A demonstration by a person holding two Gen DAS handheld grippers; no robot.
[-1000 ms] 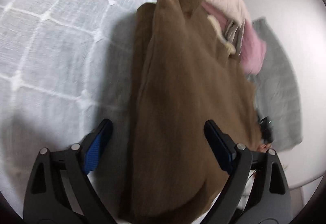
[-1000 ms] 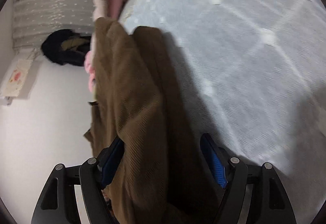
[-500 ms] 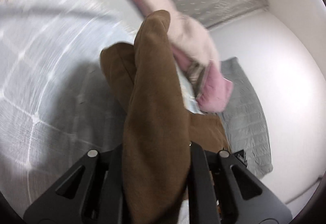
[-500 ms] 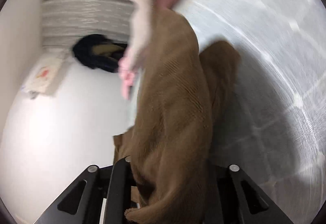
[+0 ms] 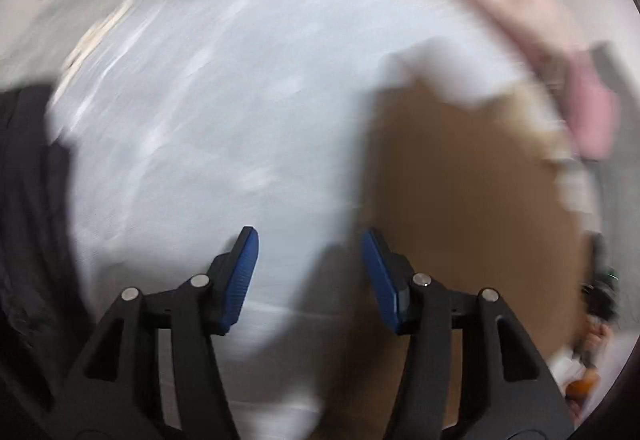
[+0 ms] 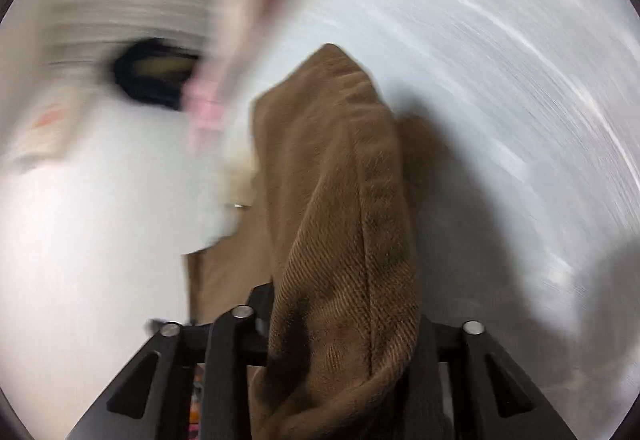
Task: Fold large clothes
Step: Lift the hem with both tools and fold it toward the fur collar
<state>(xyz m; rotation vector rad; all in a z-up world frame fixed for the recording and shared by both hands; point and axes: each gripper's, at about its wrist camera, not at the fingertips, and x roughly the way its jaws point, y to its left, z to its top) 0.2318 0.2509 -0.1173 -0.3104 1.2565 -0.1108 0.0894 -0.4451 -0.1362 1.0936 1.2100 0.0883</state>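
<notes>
Corduroy, brown and ribbed, filled the middle of the right wrist view: the brown garment (image 6: 344, 224) rose in a long bunched fold from between the jaws of the right gripper (image 6: 340, 352) and ran away toward the far side of the white bedcover (image 6: 500, 88). Its jaws were opening, yet cloth was draped between them and hid the pads, so I judged the hold to be loosening rather than gone. The left gripper (image 5: 310, 276) stood about half open, its jaws opening too, with nothing between its blue pads (image 5: 242, 272); only the bedcover (image 5: 208, 128) showed in the gap.

From the left wrist, the garment (image 5: 472, 208) lay flat just to the right of that gripper, its near-left edge close beside the right-hand pad but not inside the jaws. Its long axis ran near to far, roughly along the line both tools pointed. A pink garment (image 5: 576, 80) lay at the far right, past the brown one, heavily blurred.

So the right hand was the one on the cloth, and the left would have to shift rightward to reach an edge. Both views were smeared, which left the exact folded outline unclear.
</notes>
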